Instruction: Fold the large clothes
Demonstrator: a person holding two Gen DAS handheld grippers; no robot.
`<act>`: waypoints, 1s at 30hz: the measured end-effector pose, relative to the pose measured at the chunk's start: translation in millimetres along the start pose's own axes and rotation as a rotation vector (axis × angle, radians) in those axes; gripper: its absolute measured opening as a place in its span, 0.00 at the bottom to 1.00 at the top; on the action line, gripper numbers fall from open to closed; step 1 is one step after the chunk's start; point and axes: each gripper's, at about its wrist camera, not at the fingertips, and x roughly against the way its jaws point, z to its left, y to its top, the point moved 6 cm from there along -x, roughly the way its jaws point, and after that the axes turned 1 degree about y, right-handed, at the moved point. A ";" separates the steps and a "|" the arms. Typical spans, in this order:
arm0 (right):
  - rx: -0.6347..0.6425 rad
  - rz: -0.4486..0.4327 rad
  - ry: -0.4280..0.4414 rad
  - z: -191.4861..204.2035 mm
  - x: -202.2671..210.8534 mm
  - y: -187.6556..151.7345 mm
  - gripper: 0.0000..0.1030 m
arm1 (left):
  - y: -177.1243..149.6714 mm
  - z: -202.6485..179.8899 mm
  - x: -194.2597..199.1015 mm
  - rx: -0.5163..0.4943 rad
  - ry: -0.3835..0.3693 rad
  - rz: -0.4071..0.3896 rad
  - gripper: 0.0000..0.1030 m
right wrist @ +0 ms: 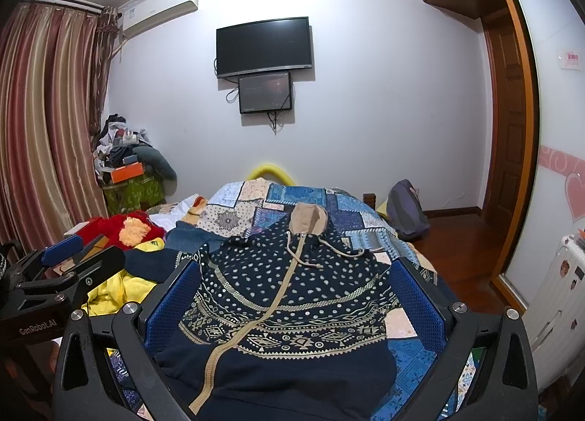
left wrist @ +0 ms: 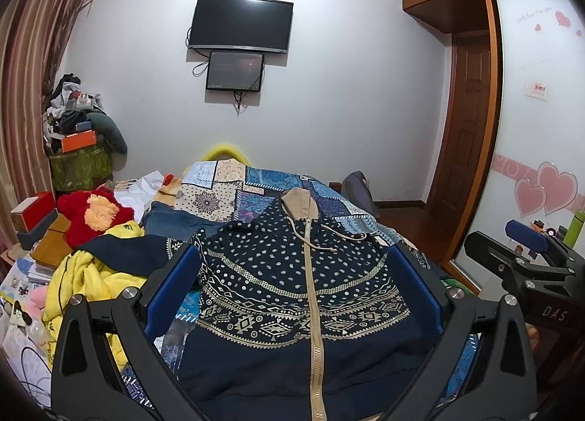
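A navy zip hoodie (left wrist: 292, 282) with beige dots, geometric bands, a beige zipper and a tan hood lining lies flat, front up, on the patchwork bedspread (left wrist: 234, 183); hood points away. It also shows in the right wrist view (right wrist: 292, 296). My left gripper (left wrist: 292, 275) is open and empty, hovering above the hoodie's lower half, fingers either side of it. My right gripper (right wrist: 296, 293) is open and empty, likewise above the hoodie. The right gripper shows at the right of the left view (left wrist: 526, 249); the left gripper at the left of the right view (right wrist: 62, 256).
Left of the hoodie lie a yellow garment (left wrist: 84, 275), jeans (left wrist: 172, 220) and a red plush toy (left wrist: 91, 212). Boxes and papers crowd the far left (left wrist: 33, 216). A backpack (right wrist: 406, 212) sits on the floor beside the bed. A wardrobe (left wrist: 530, 128) stands at right.
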 end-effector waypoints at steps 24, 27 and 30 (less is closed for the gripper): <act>0.008 0.016 -0.003 3.4 -8.9 -5.3 1.00 | 0.7 6.9 -6.1 -0.016 0.025 -0.013 1.00; 0.018 0.029 -0.005 6.9 -16.3 -7.6 1.00 | 0.5 13.6 -14.1 -0.010 0.035 -0.008 1.00; 0.032 0.042 -0.009 10.3 -28.7 -6.2 1.00 | 0.7 21.7 -26.8 -0.012 0.050 0.002 1.00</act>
